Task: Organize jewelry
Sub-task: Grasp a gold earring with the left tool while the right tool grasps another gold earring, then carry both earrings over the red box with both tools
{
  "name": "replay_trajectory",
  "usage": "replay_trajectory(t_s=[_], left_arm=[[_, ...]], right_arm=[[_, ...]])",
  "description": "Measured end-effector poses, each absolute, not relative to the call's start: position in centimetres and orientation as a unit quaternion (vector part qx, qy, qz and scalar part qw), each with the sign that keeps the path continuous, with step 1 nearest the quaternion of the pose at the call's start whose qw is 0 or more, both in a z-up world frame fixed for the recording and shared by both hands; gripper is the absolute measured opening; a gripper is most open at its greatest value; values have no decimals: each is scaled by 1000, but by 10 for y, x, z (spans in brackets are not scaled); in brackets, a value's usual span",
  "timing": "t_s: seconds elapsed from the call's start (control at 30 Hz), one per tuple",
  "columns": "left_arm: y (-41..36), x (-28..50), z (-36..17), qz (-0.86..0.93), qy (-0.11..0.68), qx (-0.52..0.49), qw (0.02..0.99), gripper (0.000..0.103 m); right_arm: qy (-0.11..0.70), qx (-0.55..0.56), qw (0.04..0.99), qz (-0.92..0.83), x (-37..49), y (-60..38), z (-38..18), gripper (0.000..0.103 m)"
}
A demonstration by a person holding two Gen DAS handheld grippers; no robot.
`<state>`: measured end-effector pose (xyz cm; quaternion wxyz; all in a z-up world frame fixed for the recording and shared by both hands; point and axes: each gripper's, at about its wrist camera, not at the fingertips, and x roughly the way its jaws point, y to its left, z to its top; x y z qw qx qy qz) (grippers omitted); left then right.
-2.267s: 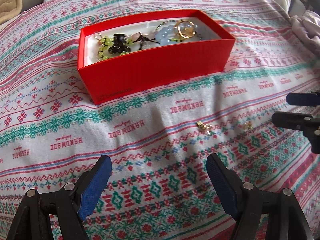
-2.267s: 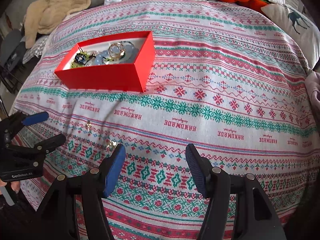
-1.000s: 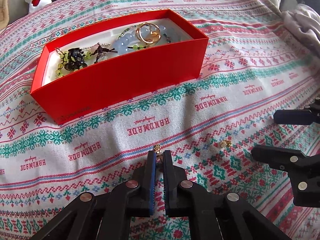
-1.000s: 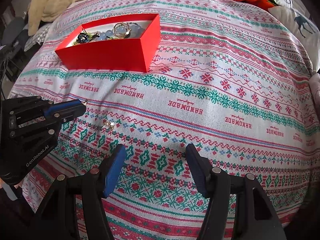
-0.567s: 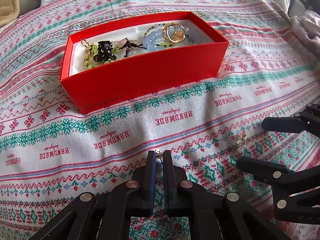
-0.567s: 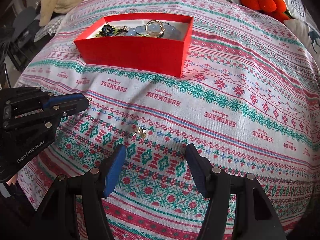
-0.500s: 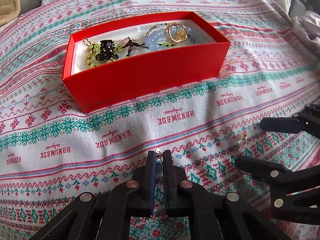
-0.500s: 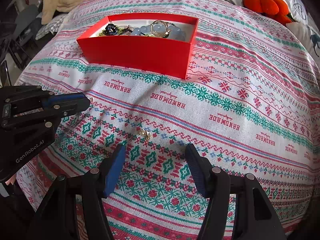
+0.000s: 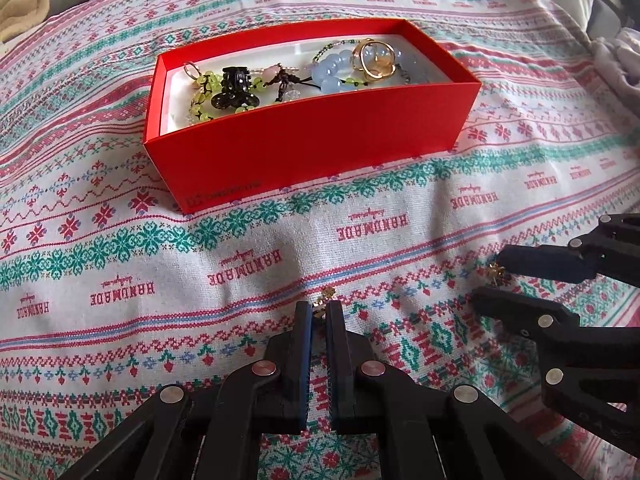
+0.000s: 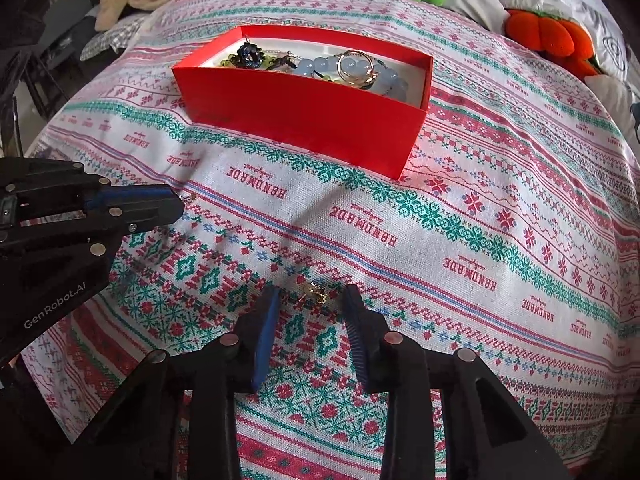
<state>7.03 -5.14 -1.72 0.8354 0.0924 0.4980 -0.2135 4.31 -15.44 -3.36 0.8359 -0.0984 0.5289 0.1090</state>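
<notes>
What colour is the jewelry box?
Red outside, white inside; the box shows best in the left wrist view.

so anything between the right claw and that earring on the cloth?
Nothing visible. The small gold earring lies on the patterned cloth between the fingers of the right claw, whose jaws are closing with gaps on both sides. The red box sits well beyond.

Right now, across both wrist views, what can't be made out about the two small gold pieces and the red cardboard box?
- Left gripper: shut on small gold earring, whose lower part the pads hide; too small for its shape.
- Right gripper: jaws closing around second gold earring; contact not visible, detail too small.
- Red cardboard box: near wall hides the floor and lower jewelry in both views.
- Whoever holds the grippers: outside both views.
</notes>
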Motion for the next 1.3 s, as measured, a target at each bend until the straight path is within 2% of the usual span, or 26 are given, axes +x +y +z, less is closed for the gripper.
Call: replay_trajectory(t_s=[0.33,0.73,1.3], left_arm=[[-50,70,-18,-210,499,93,836,3],[-42,75,-12,-209,502,81,835,3],[-37,92,27,-215,488,46,845,3]], right_arm=[[530,-100,834,115,48,-149,-34,12],[532,-60,836,119,50,-170,-18,10],[517,-4,848,114,62,-185,25,10]])
